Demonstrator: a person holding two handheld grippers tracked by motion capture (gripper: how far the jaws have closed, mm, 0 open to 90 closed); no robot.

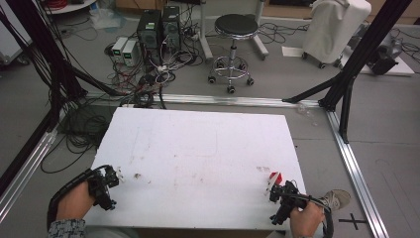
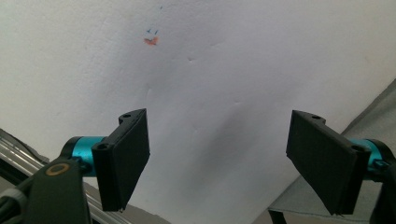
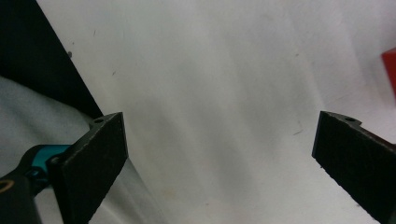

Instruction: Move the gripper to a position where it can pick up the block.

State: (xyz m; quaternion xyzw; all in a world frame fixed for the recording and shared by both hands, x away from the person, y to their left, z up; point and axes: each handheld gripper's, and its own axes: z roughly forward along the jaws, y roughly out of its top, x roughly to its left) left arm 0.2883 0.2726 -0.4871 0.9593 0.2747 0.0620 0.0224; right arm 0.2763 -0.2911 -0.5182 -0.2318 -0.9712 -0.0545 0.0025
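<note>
I had both grippers down at the near edge of the white table point(image 1: 198, 148), one at each corner, and neither had anything in its grasp. My left gripper point(image 2: 217, 158) sat over the near left corner with its jaws spread wide; between them there was nothing but bare white board, with a small orange and blue mark point(image 2: 150, 39) well ahead of the tips. From the high view the same left gripper point(image 1: 110, 186) lay just inside the table's left edge, my hand point(image 1: 74, 203) behind it. My right gripper point(image 3: 219, 163) was likewise released, jaws far apart over plain white surface. The one object near me was a small red thing point(image 1: 275, 177) on the table (I took it for a little block or tag, though it was too small and blurred to say for sure). In the high view it lay just ahead of the right gripper point(image 1: 277, 196), close to it but apart from the jaws. In the right gripper view the red thing point(image 3: 390, 70) showed as a sliver at the right border, beyond and outside the right-hand jaw, not between the two. A black stool point(image 1: 235, 29) stood on the floor past the table.
</note>
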